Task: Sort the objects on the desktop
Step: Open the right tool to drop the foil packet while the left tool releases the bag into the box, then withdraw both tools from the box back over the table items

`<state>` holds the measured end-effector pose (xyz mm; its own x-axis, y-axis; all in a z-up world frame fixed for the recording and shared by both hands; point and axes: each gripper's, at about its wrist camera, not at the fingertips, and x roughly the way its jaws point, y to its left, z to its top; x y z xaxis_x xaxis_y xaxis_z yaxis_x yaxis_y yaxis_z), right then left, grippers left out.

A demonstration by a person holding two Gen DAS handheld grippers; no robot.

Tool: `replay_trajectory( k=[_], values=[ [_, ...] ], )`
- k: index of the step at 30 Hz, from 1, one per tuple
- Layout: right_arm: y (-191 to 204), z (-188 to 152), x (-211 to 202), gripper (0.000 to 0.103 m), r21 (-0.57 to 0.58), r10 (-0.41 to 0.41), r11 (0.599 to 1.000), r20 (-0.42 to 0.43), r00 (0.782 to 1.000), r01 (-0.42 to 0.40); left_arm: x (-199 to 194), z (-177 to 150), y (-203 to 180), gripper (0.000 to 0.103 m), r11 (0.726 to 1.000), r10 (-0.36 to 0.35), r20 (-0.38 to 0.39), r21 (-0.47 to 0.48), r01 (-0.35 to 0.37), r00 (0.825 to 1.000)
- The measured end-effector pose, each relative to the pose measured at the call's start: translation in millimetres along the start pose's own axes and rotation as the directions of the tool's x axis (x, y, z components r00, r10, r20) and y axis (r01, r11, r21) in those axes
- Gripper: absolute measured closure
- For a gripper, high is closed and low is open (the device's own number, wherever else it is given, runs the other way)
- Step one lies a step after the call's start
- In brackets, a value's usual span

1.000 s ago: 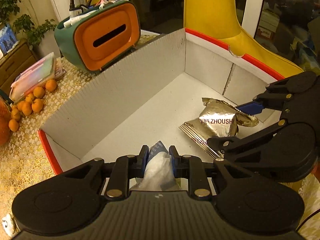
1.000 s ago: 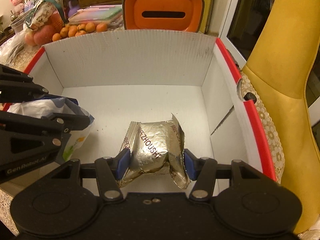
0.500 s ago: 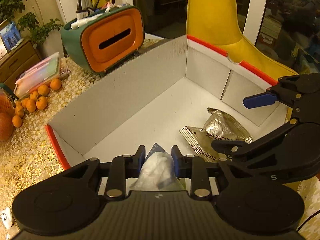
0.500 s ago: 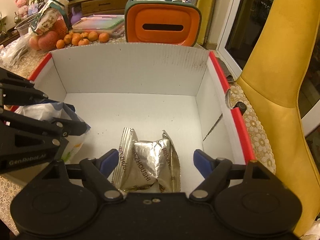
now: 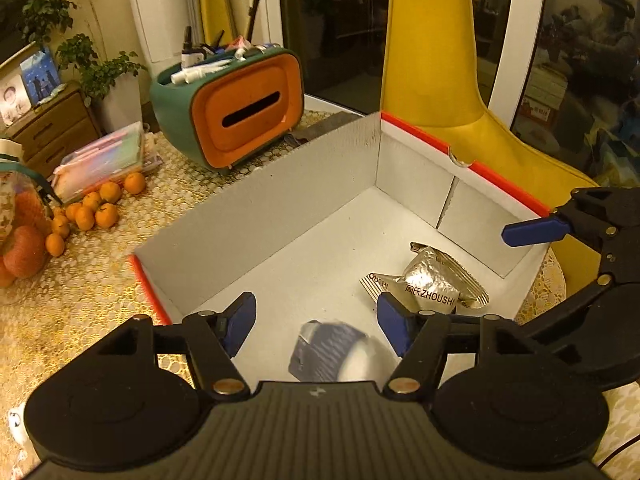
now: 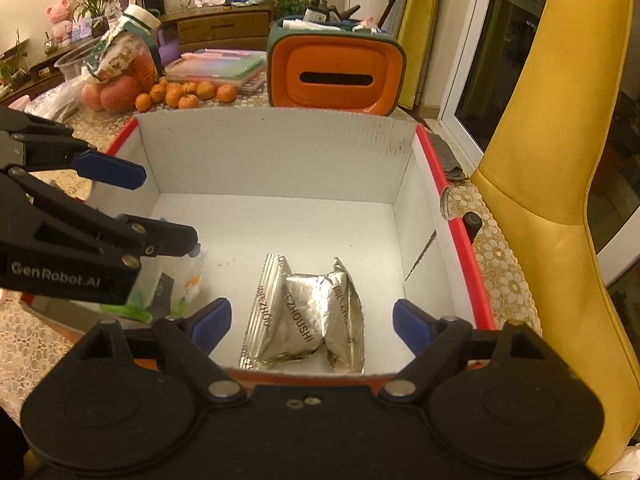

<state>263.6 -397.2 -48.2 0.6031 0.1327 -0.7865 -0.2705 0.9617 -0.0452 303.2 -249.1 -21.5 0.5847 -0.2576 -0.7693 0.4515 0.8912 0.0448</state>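
A white cardboard box with a red rim (image 5: 256, 216) (image 6: 280, 156) stands on the lace tablecloth. A silver foil snack packet (image 5: 430, 286) (image 6: 308, 316) lies on its floor. A white and blue snack bag (image 5: 332, 350) lies blurred in the box below my left gripper (image 5: 318, 320), which is open and empty above it. The bag also shows in the right wrist view (image 6: 176, 284), partly hidden behind the left gripper. My right gripper (image 6: 312, 320) is open and empty just above the foil packet.
An orange and green tissue-box organiser (image 5: 240, 112) (image 6: 336, 74) stands behind the box. Small oranges (image 5: 96, 208) (image 6: 188, 94), a plastic case (image 5: 102, 160) and bagged fruit (image 6: 120, 76) lie at the left. A yellow chair (image 6: 560, 160) stands at the right.
My left gripper has opened and the white and blue bag has dropped into the box. My right gripper let go of the foil packet, opened wide and drew back. Both rose.
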Motion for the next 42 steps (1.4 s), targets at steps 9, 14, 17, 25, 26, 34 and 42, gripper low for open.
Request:
replay_trajectory(
  k=[9, 14, 17, 25, 26, 34, 42],
  values=[
    [15, -6, -35, 0.015, 0.011, 0.033, 0.999, 0.050, 0.998, -0.034, -45, -21, 6, 0.037, 1.000, 0.004, 0.050, 0.002, -0.004, 0.999],
    [28, -7, -55, 0.015, 0.018, 0.056, 0.998, 0.081, 0.995, -0.057, -73, -38, 11, 0.037, 1.000, 0.005, 0.078, -0.028, -0.003, 0.997],
    [39, -8, -65, 0.015, 0.014, 0.065, 0.998, 0.097, 0.993, -0.067, -90, -50, 14, 0.037, 0.999, 0.004, 0.097, -0.040, 0.000, 0.995],
    [77, -13, -88, 0.015, -0.033, 0.100, 0.995, 0.128, 0.987, -0.096, -128, -81, 27, 0.037, 0.997, 0.045, 0.137, -0.070, -0.035, 0.990],
    [81, -13, -89, 0.015, -0.034, 0.110, 0.994, 0.128, 0.986, -0.106, -133, -85, 30, 0.037, 0.996, 0.056, 0.140, -0.076, -0.046, 0.989],
    [123, -22, -96, 0.015, -0.069, 0.175, 0.984, 0.141, 0.974, -0.166, -166, -127, 64, 0.037, 0.983, 0.140, 0.156, -0.141, -0.118, 0.978],
    [170, -30, -97, 0.015, -0.122, 0.203, 0.975, 0.157, 0.966, -0.185, -190, -174, 93, 0.037, 0.966, 0.187, 0.148, -0.207, -0.155, 0.971]
  ],
)
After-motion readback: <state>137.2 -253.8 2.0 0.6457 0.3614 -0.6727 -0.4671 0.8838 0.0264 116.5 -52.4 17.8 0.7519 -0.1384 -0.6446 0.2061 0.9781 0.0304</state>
